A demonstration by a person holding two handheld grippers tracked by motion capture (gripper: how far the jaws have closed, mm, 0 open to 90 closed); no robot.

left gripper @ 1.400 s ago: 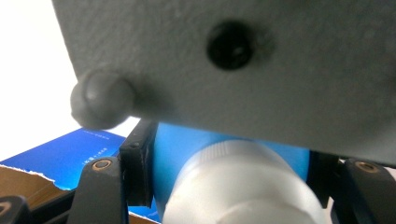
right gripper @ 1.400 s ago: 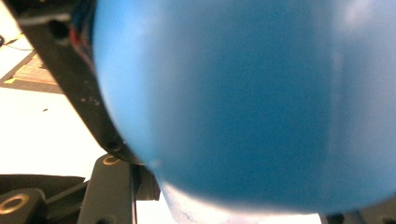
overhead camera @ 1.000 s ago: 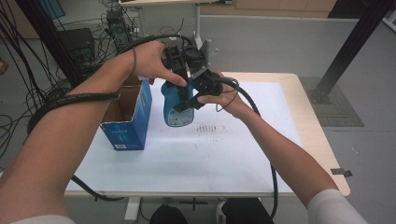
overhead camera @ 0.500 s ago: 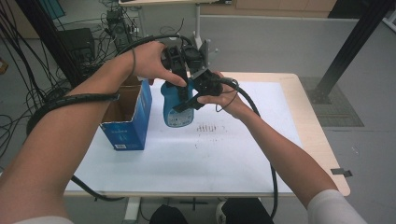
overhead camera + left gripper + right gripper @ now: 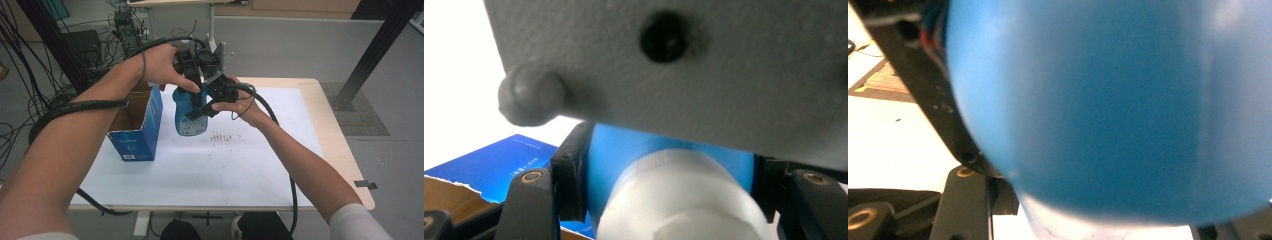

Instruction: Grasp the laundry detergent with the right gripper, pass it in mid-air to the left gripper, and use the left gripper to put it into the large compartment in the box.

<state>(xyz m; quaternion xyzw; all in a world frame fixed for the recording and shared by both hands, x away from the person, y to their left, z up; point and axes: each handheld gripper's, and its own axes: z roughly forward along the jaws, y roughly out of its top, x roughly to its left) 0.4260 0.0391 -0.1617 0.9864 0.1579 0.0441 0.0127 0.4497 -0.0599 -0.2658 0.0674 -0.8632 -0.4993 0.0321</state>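
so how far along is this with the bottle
Done: the blue bottle is out of the open box and stands on the table beside it. In hand: the left gripper is shut on its shoulder just below the white cap, and the right gripper is clamped on the bottle too. Left: the cap is on; likely it gets unscrewed next.
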